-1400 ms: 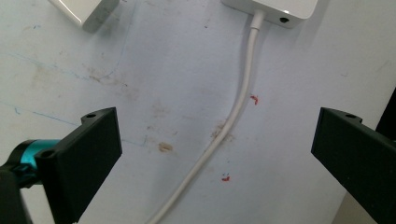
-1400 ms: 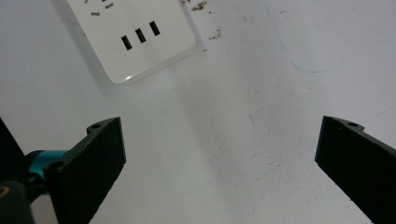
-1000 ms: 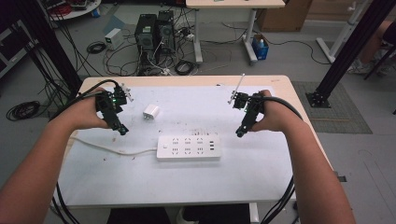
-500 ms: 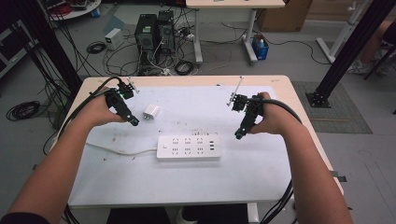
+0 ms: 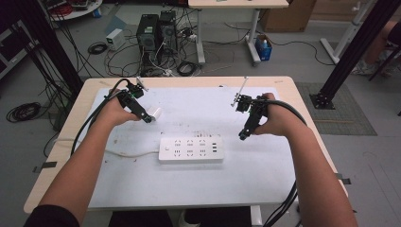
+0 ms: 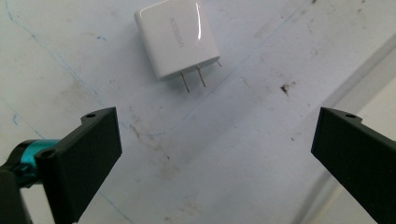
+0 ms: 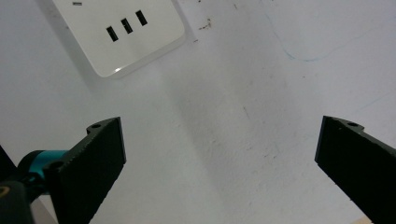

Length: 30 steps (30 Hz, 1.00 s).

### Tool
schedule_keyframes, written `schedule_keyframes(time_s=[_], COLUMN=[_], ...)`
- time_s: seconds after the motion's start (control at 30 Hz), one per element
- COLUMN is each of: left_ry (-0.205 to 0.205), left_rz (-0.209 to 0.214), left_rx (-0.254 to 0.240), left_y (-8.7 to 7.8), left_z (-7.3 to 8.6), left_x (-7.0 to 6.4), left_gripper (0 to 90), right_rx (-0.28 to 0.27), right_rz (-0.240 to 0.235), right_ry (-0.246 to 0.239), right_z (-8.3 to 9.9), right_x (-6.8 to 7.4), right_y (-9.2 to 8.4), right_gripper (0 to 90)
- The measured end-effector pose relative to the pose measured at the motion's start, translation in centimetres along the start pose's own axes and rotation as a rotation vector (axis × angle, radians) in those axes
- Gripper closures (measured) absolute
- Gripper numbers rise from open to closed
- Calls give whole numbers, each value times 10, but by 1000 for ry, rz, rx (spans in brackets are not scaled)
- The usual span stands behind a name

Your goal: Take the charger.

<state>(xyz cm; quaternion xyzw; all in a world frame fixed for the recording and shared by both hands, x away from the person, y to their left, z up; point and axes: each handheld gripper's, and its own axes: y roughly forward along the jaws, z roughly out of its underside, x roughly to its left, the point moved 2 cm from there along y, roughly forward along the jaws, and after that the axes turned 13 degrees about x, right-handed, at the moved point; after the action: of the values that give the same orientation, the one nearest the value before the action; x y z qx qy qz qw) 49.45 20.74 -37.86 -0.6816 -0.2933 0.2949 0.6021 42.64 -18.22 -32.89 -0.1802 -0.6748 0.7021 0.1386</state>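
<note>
Beside charger (image 6: pixel 177 37), power strip (image 5: pixel 190 150), clear path

Left gripper (image 6: pixel 215 154) — jaws wide apart over bare white mat (image 5: pixel 189 109); nothing lies between them and the charger (image 6: pixel 177 37), which rests flat just ahead, prongs toward the jaws. Right gripper (image 7: pixel 219 168) — jaws wide apart above bare mat, the power strip (image 5: pixel 190 150) near on one side, its USB end (image 7: pixel 123 25) closest. Power strip cord (image 5: pixel 127 153) crosses the mat's left part.

One camera high above, two riding close on the tools

The high view looks down on the white worktop (image 5: pixel 265 170); both tool views face it closely.
</note>
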Motion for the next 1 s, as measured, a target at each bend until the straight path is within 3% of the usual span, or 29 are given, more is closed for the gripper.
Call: schedule_keyframes(time_s=[0.07, 0.33, 0.6, 0.97, 1.0], left_ry=[-3, -101, -167, -220, -242], left_rz=[-7, 55, 46, 11, 16], left_rx=[4, -56, -71, -58, -60], left_y=[3, 22, 39, 52, 54], left_z=[-2, -20, -29, -32, -33], left_x=[0, 3, 9, 18, 19], left_gripper=[17, 17, 17, 24, 24], right_rx=[-3, 2, -1, -2, -3], right_rz=[3, 9, 12, 15, 13], right_ry=[-1, 8, 11, 13, 15], right_z=[0, 0, -1, 0, 1], right_x=[0, 0, 1, 1, 2], right_y=[0, 0, 0, -1, -1], right_gripper=[11, 11, 11, 11, 11])
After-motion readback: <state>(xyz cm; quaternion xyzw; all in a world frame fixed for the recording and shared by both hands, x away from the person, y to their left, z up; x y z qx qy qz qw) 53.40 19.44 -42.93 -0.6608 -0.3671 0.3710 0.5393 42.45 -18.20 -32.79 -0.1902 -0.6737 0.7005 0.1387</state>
